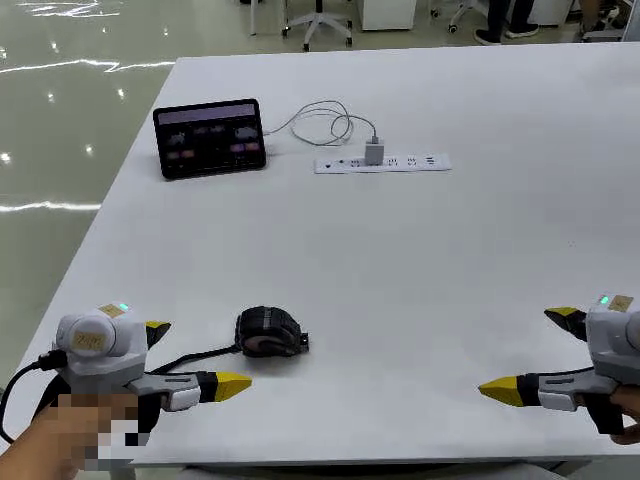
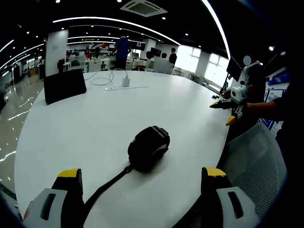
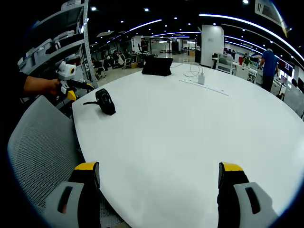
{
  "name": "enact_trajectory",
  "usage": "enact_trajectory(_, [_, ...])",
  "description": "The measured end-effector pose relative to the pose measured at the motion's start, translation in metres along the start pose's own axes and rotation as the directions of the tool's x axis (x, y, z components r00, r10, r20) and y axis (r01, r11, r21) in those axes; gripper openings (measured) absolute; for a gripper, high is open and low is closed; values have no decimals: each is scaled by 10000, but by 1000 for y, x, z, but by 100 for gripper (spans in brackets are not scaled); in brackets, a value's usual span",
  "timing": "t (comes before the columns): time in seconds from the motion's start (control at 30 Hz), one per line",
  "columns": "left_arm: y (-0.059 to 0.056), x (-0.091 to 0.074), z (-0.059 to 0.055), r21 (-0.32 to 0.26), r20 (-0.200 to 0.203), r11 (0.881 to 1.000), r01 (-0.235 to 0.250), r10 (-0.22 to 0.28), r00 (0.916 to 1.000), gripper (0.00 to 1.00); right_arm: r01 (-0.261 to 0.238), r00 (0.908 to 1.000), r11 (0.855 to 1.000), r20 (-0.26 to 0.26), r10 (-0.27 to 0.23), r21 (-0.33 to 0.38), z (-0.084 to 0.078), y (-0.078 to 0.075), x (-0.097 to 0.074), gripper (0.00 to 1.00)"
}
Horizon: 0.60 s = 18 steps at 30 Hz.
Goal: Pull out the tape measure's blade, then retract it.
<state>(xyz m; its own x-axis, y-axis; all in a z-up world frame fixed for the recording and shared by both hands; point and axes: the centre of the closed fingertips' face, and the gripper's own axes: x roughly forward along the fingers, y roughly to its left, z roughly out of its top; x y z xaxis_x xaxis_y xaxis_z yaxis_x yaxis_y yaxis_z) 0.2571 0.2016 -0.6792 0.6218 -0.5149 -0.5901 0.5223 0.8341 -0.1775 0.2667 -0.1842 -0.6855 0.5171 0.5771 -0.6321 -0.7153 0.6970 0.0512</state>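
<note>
Head view looks down on a big white table. The tape measure is small, round and black. It lies on the table near the front edge, over on the left side.

The left gripper is just beside the tape measure but does not touch it. Its two yellow-tipped fingers are spread wide apart and hold nothing. In the left gripper view the tape measure sits a little way out in front, between the two fingers. A black strap runs from it back toward the left finger.

The right gripper is on the right side of the table, well apart from the tape measure. Its fingers are spread wide too, and nothing is in them. In the right gripper view bare white table lies between its fingers, and the tape measure is far off to the left.

At the far side of the table a dark tablet stands up. Near it lies a white power strip with a white plug in it. A thin cable loops from the plug toward the tablet.
</note>
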Motion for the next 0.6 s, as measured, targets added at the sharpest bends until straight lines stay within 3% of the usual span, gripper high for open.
enact_trajectory(0.2, [0, -2, 1, 81, 18, 10000, 22, -22, 10000, 100, 179, 9998, 9998, 35, -178, -123, -4, 0, -9, 100])
enact_trajectory(0.6, [1, -1, 2, -155, 38, 9999, -14, 14, 10000, 100, -54, 10000, 10000, 35, 54, -9, -7, 5, -6, 100])
